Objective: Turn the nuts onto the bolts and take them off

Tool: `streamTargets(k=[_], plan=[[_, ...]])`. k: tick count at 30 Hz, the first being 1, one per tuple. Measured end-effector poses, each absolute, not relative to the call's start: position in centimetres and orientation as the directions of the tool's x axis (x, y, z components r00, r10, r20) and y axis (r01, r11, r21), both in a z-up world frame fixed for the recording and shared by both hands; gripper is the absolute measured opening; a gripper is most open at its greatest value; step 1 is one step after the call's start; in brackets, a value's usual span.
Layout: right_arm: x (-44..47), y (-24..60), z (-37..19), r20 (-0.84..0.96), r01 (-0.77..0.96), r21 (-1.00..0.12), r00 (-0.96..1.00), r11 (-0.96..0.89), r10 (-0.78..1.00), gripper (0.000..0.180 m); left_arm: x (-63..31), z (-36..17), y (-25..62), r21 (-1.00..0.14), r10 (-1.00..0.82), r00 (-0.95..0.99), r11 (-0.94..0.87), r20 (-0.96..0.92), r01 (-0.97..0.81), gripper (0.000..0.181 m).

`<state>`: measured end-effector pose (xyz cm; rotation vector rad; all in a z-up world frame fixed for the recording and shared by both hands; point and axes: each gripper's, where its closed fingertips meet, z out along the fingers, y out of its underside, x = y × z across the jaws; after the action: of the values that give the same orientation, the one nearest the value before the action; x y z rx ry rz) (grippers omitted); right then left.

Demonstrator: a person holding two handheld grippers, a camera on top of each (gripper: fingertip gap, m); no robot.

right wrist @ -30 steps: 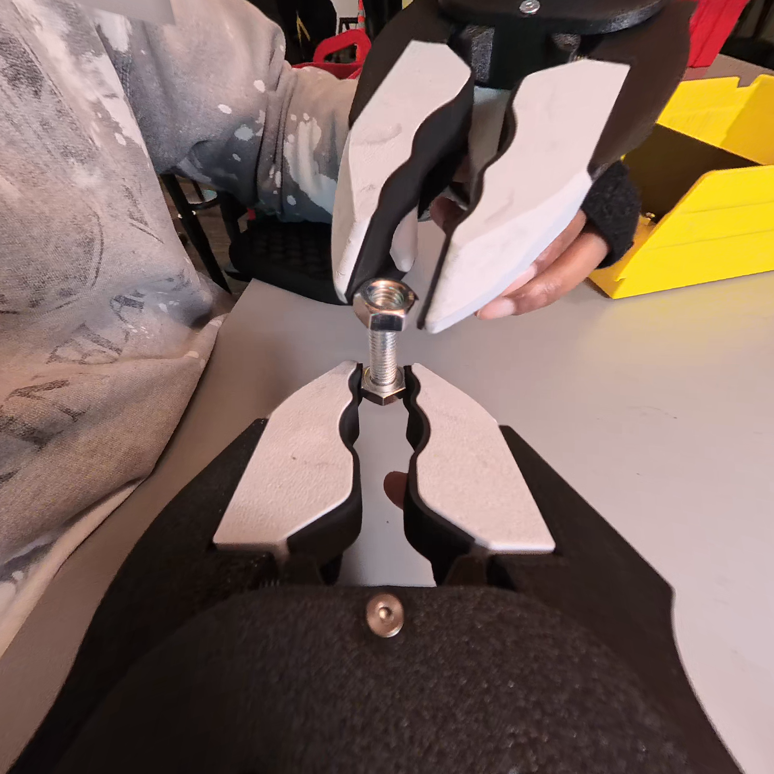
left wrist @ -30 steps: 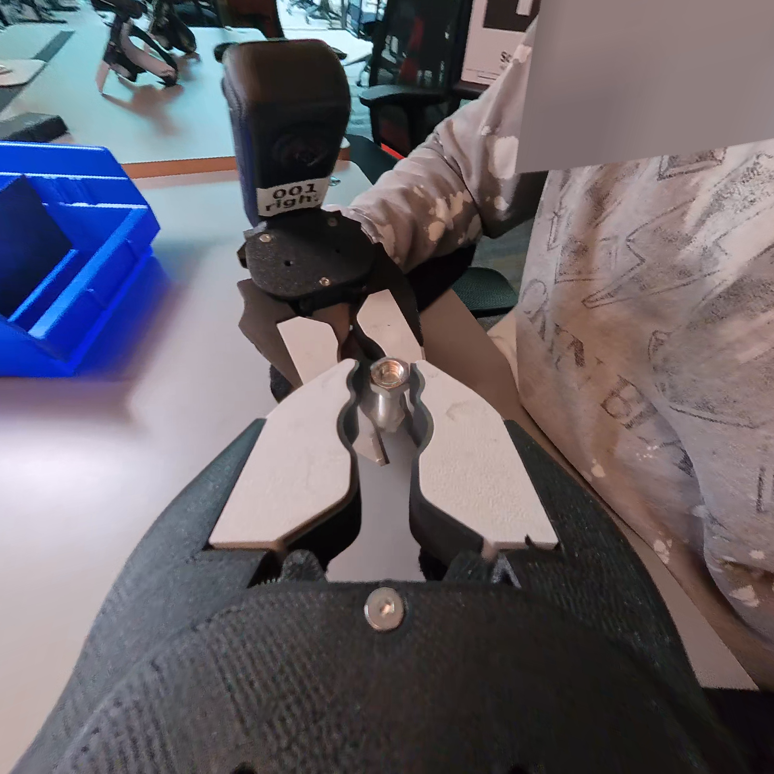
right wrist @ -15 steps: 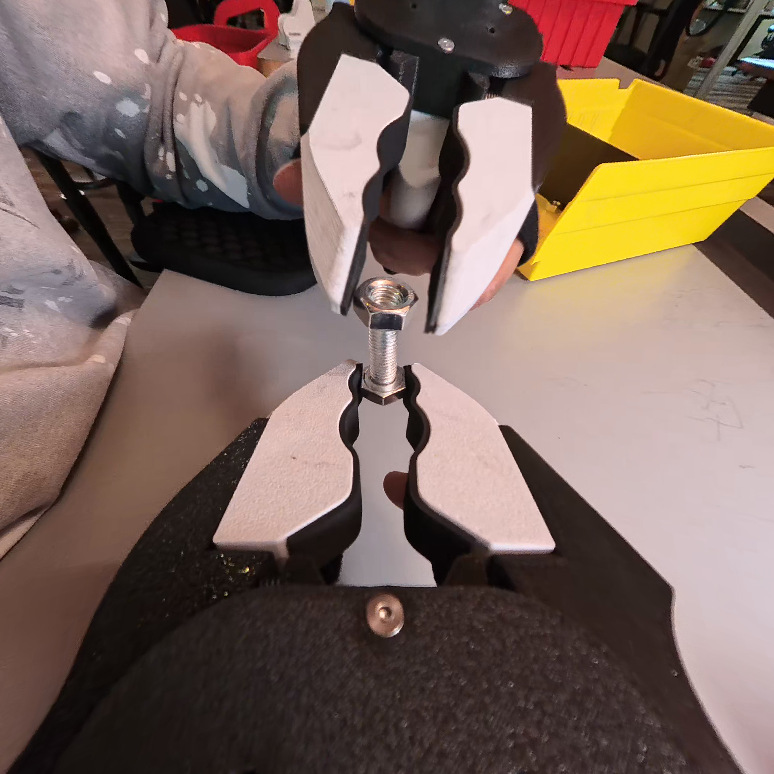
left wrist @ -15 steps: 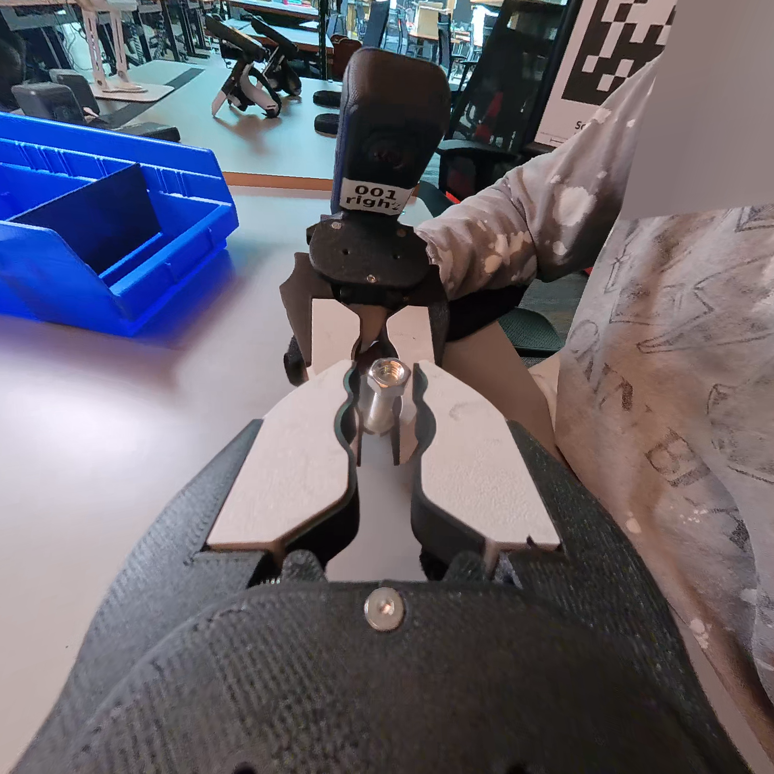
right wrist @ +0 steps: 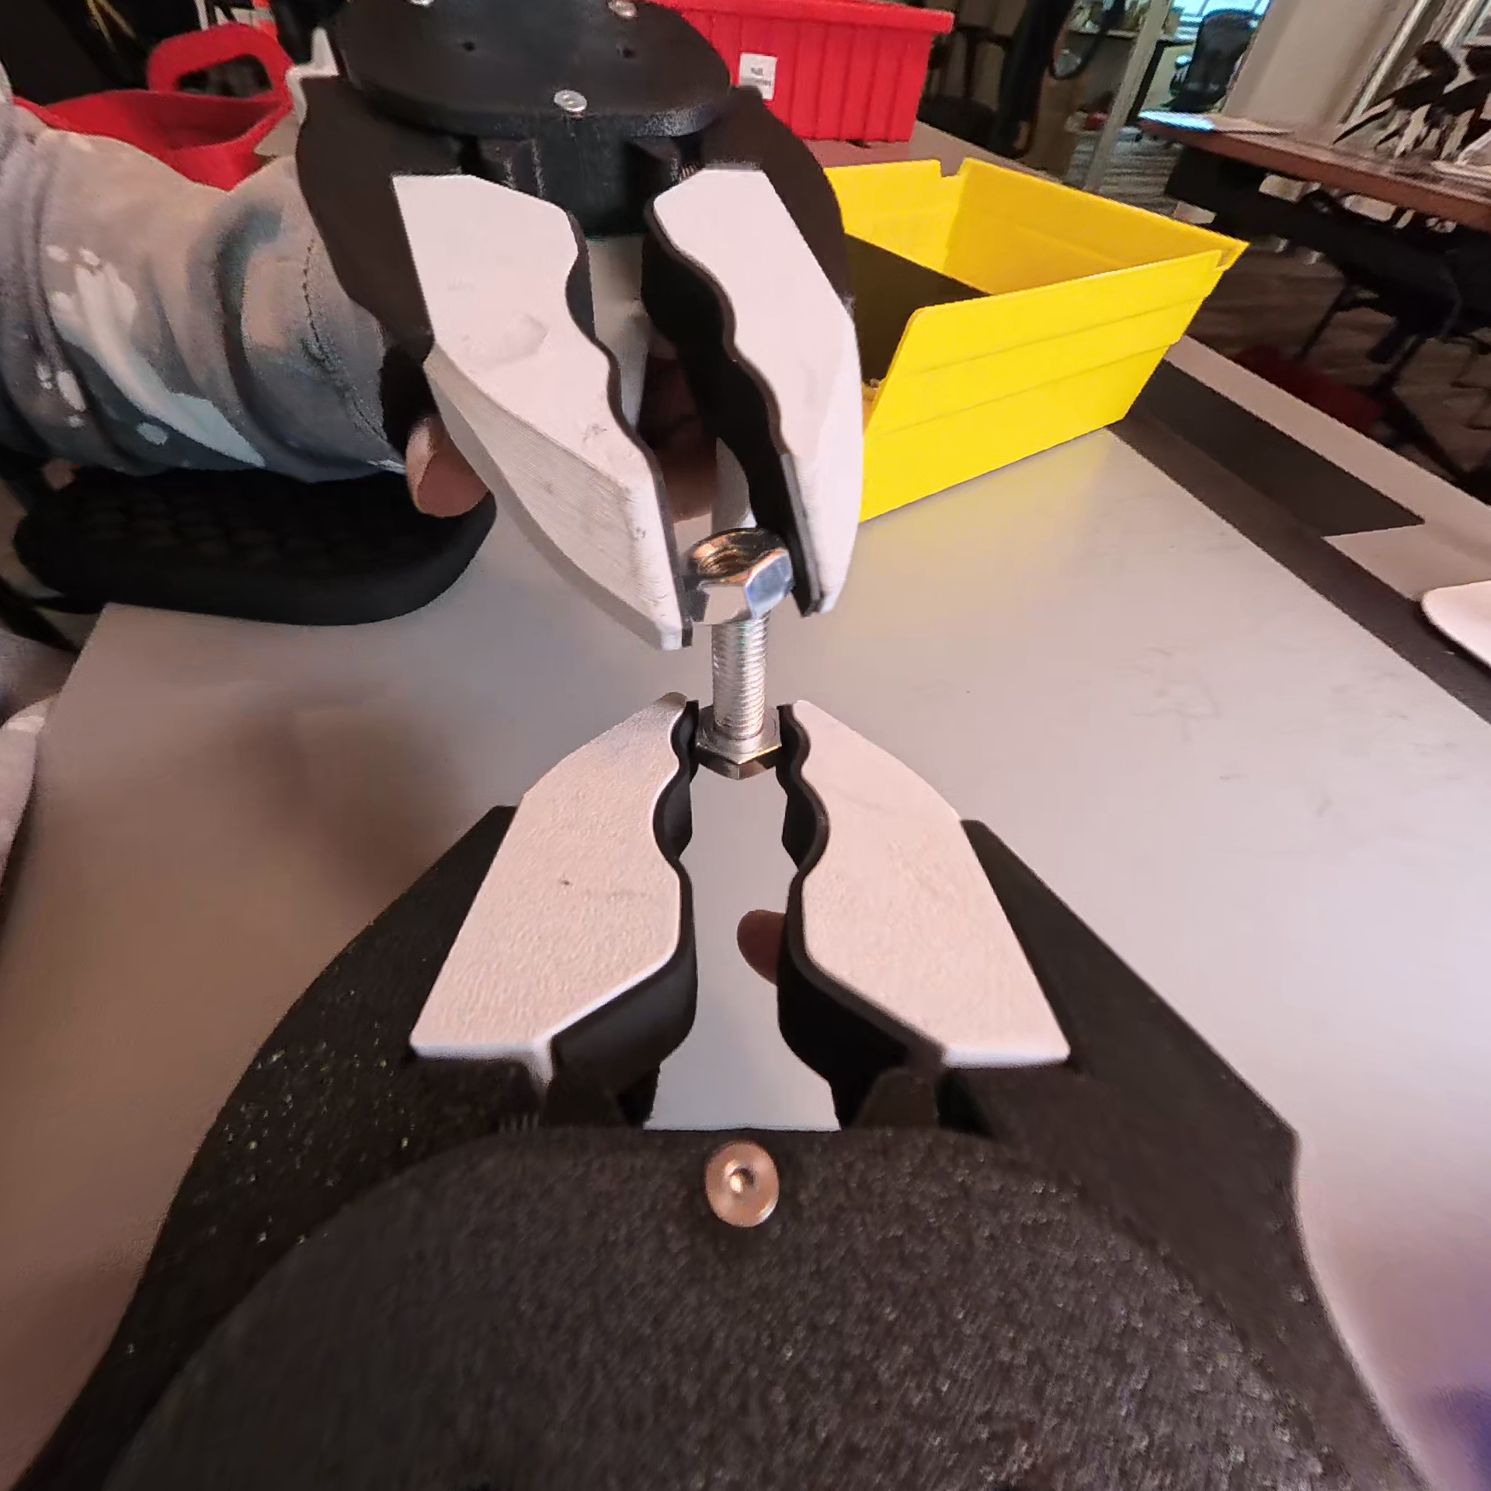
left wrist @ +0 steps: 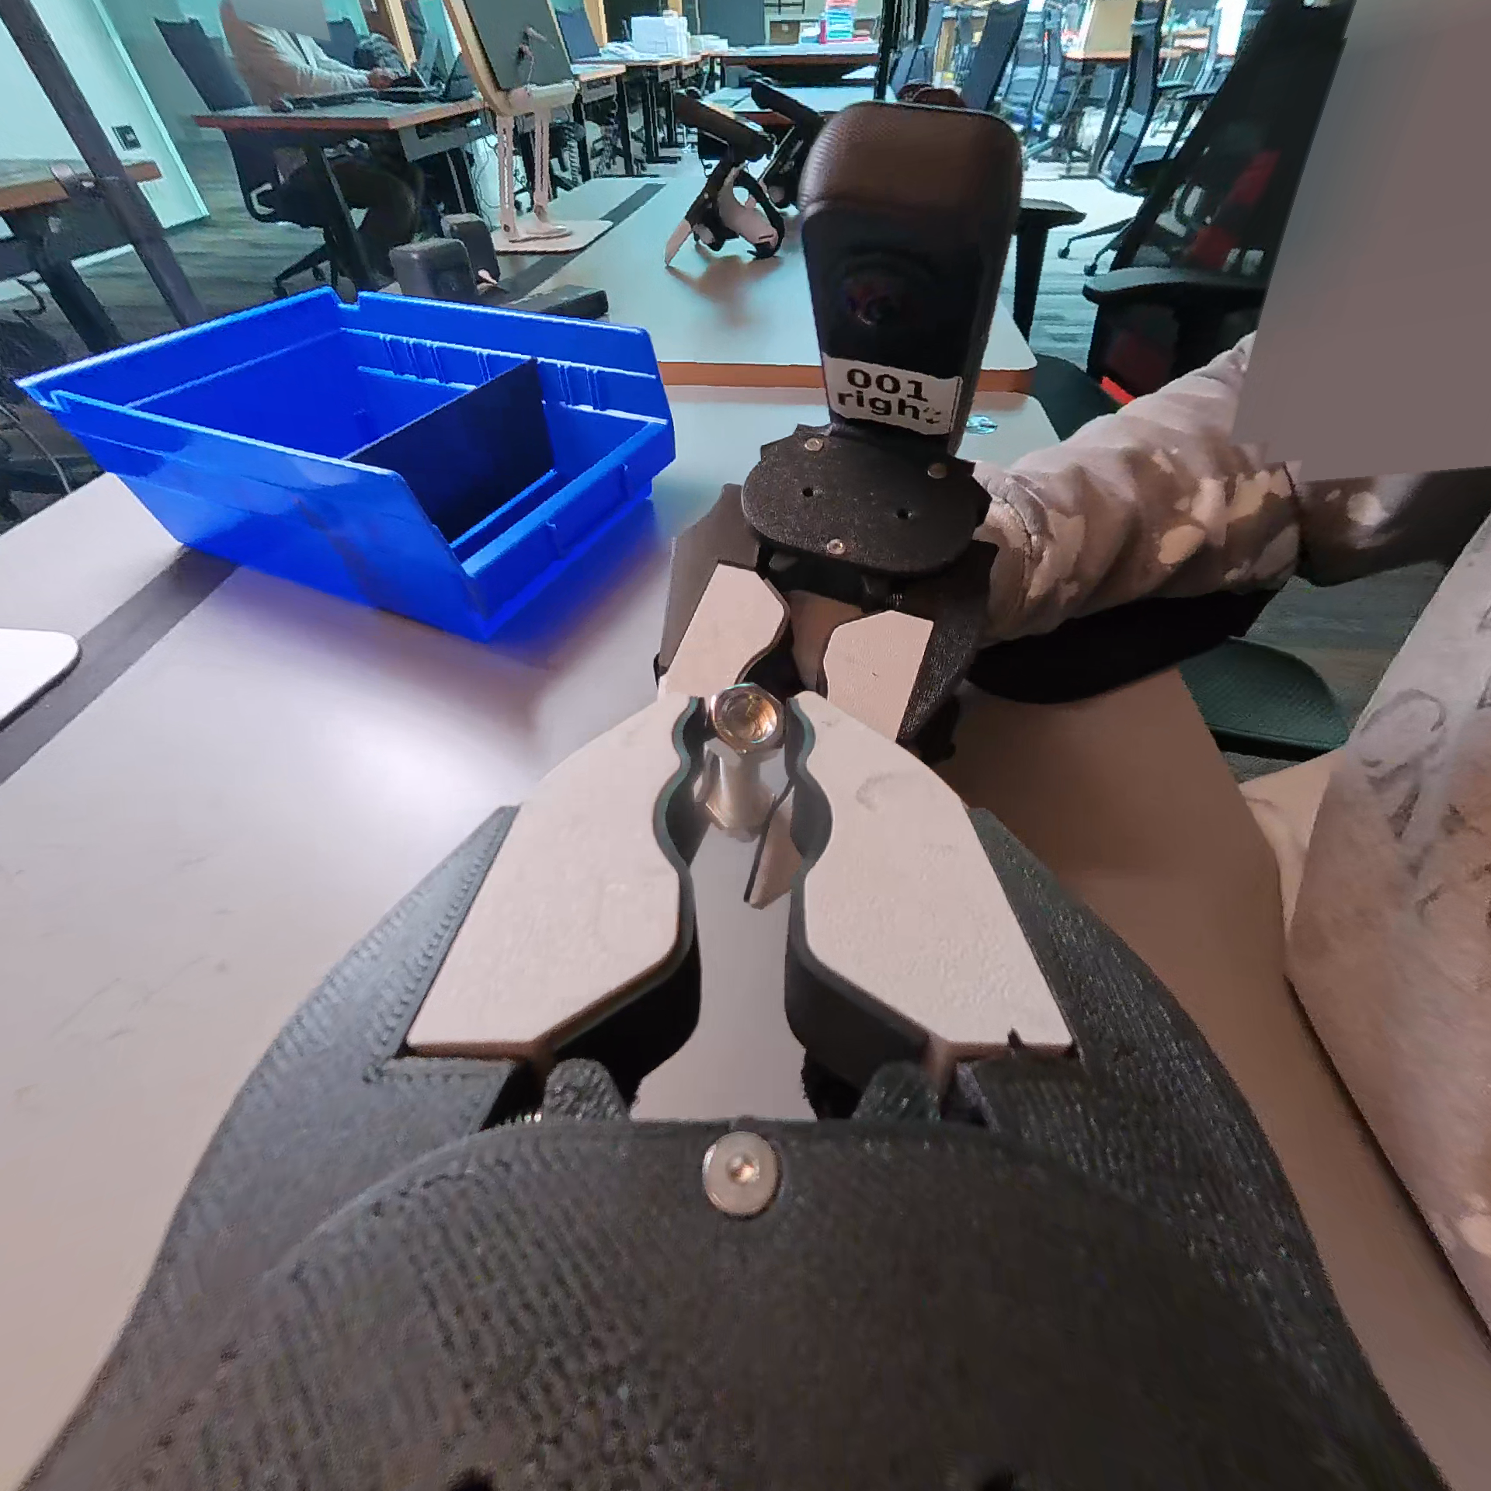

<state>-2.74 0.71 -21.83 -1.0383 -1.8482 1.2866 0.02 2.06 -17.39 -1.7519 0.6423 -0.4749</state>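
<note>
In the right wrist view my right gripper [right wrist: 736,730] is shut on the hex head of a silver bolt [right wrist: 736,678]. The threaded shaft points away from it, above the grey table [right wrist: 1129,726]. The left gripper [right wrist: 738,601] comes in from above, shut on a silver nut [right wrist: 736,574] at the far end of the shaft. In the left wrist view my left gripper [left wrist: 742,714] holds the nut [left wrist: 742,720] end-on between its tips. The right gripper's fingers [left wrist: 722,621] show just behind it, and the bolt is mostly hidden.
A blue bin [left wrist: 363,452] stands on the table to the left in the left wrist view. A yellow bin [right wrist: 1033,323] stands behind the left gripper, with red bins [right wrist: 807,64] farther back. The person's sleeve [left wrist: 1129,516] and torso are close by. My right fingertips sit around 5 centimeters from my left ones.
The left gripper has rolled around the bolt's axis with the nut held in it. The right gripper has kept its grip on the bolt head.
</note>
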Motion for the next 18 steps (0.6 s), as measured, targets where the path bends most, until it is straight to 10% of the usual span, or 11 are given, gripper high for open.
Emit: streamTargets(k=[18], plan=[[-2.8, 0.4, -24.1, 0.263, 0.290, -0.855, -0.474, 0.431, 0.840, 0.018, -0.1, -19.8, 0.6, -0.849, -0.684, 0.723, -0.438, 0.101, -0.296, 0.020]])
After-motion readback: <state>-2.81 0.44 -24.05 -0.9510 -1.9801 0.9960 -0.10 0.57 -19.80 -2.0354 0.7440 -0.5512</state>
